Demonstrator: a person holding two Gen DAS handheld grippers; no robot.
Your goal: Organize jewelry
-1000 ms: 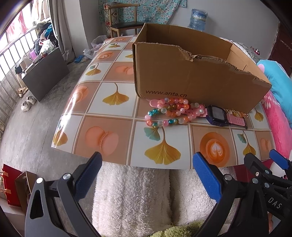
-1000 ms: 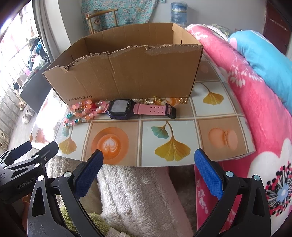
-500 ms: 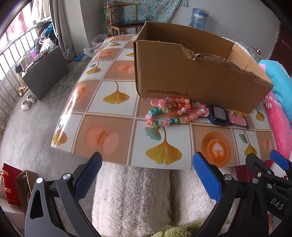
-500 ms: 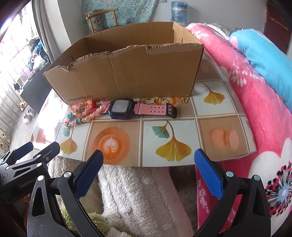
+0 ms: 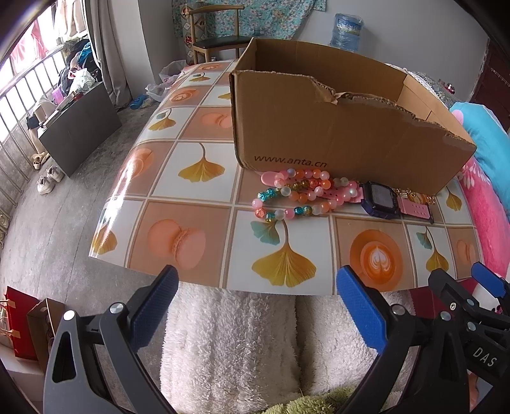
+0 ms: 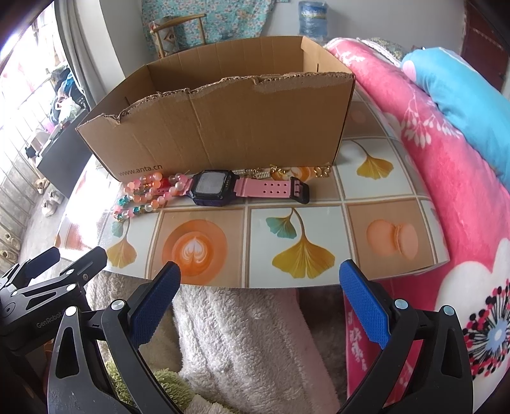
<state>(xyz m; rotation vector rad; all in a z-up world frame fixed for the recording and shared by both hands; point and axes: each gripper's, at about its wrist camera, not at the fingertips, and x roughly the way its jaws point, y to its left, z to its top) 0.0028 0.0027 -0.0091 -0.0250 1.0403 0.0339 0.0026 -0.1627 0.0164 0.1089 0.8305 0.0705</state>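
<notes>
A cardboard box (image 5: 344,127) (image 6: 223,127) with a torn front rim stands on the table. Along its front wall lie beaded bracelets (image 5: 296,194) (image 6: 143,194), a digital watch (image 5: 381,199) (image 6: 213,188) with a pink strap, and a gold chain (image 6: 280,173) (image 5: 414,196) close to the box. My left gripper (image 5: 255,305) is open, off the table's near edge, well short of the beads. My right gripper (image 6: 259,299) is also open, below the edge in front of the watch. Nothing sits between either pair of fingers.
The table (image 5: 197,197) (image 6: 382,203) has a glossy tile-pattern cover. A white fluffy fabric (image 5: 236,344) lies below its near edge. A pink and blue blanket (image 6: 446,127) rises at the right. A chair (image 5: 216,35) and water bottle (image 5: 346,27) stand behind.
Both views have shifted only slightly, the table edge and box sitting a little lower in frame. The jewelry has not moved and both grippers stay open.
</notes>
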